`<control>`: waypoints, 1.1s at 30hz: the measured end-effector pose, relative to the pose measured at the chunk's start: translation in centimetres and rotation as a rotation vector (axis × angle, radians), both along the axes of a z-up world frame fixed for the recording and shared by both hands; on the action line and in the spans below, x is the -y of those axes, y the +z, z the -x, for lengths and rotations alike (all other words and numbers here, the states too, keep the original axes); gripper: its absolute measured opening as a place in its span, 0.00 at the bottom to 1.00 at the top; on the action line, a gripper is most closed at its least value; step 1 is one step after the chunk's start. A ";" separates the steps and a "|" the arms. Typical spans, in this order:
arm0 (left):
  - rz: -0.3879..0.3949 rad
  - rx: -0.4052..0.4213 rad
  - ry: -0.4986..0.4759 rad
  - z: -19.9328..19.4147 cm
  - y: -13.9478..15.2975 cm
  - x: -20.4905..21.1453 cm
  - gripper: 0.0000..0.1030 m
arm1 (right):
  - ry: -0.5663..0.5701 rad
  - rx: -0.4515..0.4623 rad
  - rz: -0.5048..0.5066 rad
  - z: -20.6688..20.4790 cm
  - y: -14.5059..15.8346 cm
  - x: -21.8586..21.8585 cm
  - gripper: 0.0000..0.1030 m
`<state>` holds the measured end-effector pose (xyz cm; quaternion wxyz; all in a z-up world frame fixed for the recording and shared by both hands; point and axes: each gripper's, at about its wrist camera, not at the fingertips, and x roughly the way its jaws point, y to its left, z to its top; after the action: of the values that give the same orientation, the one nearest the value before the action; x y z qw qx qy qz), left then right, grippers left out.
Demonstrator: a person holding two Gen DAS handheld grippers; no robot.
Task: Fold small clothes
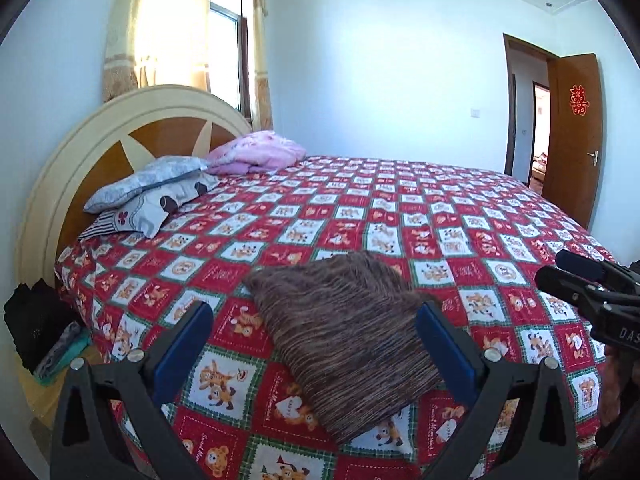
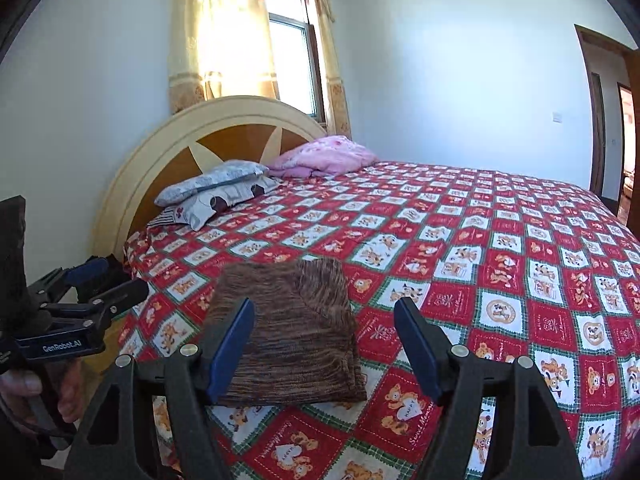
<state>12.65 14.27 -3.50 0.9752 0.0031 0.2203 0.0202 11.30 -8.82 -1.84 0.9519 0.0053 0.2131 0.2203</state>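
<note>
A folded brown striped garment (image 1: 344,340) (image 2: 288,340) lies flat on the red patterned bedspread (image 1: 400,208) (image 2: 460,240), near the bed's front edge. My left gripper (image 1: 316,312) hovers above it, jaws wide open, blue pads on either side and nothing between them. My right gripper (image 2: 324,308) is also open and empty, held above the garment's right part. Each gripper shows in the other's view: the right gripper (image 1: 554,268) at the right edge, and the left gripper (image 2: 120,278) at the left, held by a hand (image 2: 24,384).
Two pillows (image 1: 152,192) and a pink quilt (image 1: 260,152) lie by the round headboard (image 1: 100,140). A low wooden stand at the bed's left carries dark and folded clothes (image 1: 36,328). An open brown door (image 1: 576,136) stands at the far right.
</note>
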 end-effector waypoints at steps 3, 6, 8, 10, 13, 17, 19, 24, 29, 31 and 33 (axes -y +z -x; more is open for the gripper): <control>0.014 0.007 0.001 0.2 0.3 -0.1 1.00 | 0.007 0.015 0.004 0.5 0.3 -0.3 0.71; 0.018 0.018 0.007 0.4 0.5 -0.3 1.00 | 0.012 0.020 0.014 0.8 0.4 -0.7 0.71; 0.023 0.022 0.010 0.6 0.6 -0.3 1.00 | 0.012 0.021 0.017 0.9 0.4 -0.8 0.71; 0.026 0.026 0.012 0.7 0.7 -0.4 1.00 | 0.012 0.017 0.016 0.9 0.4 -0.9 0.71; 0.026 0.028 0.014 0.7 0.7 -0.4 1.00 | 0.006 0.013 0.018 0.9 0.2 -0.9 0.71; 0.027 0.026 0.015 0.7 0.7 -0.4 1.00 | 0.002 0.016 0.018 1.1 0.3 -0.8 0.71; 0.028 0.024 0.016 0.8 0.7 -0.5 1.00 | -0.001 0.022 0.015 1.3 0.4 -0.7 0.71; 0.025 0.025 0.015 0.8 0.7 -0.5 1.00 | -0.006 0.024 0.018 1.3 0.4 -0.7 0.71; 0.027 0.023 0.018 0.8 0.7 -0.4 1.00 | -0.013 0.031 0.011 1.4 0.6 -0.5 0.72; 0.027 0.022 0.017 0.8 0.7 -0.3 1.00 | -0.015 0.039 0.007 1.6 0.8 -0.4 0.72; 0.028 0.017 0.017 0.9 0.7 -0.4 1.00 | -0.018 0.048 0.005 1.8 1.0 -0.4 0.72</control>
<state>11.79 14.67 -2.76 0.9768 -0.0128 0.2121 0.0252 9.45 -8.40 -0.81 0.9586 -0.0004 0.1907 0.2115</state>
